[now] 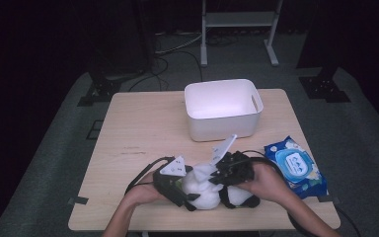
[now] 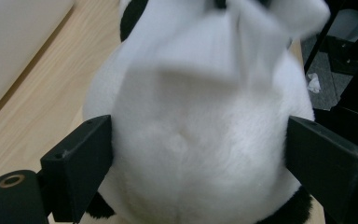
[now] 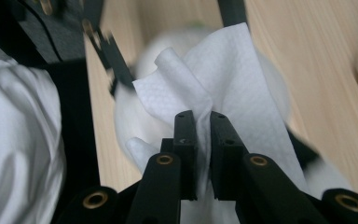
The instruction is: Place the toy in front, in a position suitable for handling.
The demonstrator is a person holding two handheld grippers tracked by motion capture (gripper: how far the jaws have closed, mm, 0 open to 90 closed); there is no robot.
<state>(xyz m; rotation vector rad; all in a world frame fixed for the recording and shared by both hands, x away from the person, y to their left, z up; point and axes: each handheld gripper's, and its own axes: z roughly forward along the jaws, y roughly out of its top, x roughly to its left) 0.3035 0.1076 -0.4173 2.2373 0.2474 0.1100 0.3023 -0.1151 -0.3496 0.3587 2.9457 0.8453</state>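
At the lower middle of the high view, the left gripper clamped the plush panda around its soft, squashy belly. The right gripper pinched a limp, tearable wipe, best held by its bunched fold, against the toy.

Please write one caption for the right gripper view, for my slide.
Right gripper pinches a white wipe over the plush panda on the wooden table.

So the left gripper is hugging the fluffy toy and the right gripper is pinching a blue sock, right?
Not a blue sock. The right gripper is pinching a white wipe, as the right gripper view shows. The left gripper does hug the fluffy toy.
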